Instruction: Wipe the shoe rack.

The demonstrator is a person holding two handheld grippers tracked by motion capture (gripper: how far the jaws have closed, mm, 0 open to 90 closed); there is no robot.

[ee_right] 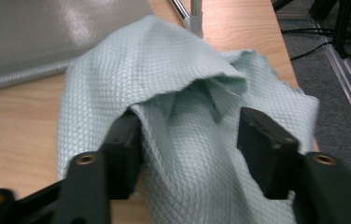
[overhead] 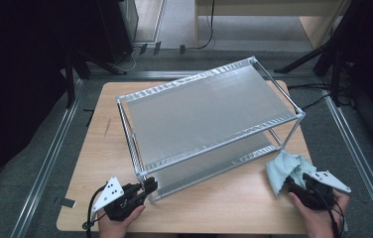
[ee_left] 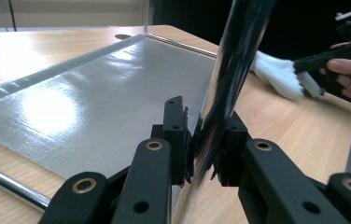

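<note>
- Left gripper (ee_left: 205, 140) view: jaws closed on the near-left chrome post (ee_left: 232, 70) of the shelf rack (overhead: 209, 114).
- Right gripper (ee_right: 190, 144) view: jaws open around the pale green cloth (ee_right: 187, 102), which hides the table (overhead: 100, 148) beneath.

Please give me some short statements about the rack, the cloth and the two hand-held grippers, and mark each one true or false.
1. The left hand-held gripper is clamped on a chrome corner post of the shelf rack. True.
2. The light blue cloth lies on the rack's top shelf. False: it lies on the wooden table, beside the rack.
3. The right hand-held gripper has its jaws apart around the cloth. True.
4. The rack has three shelves. False: two.
</note>
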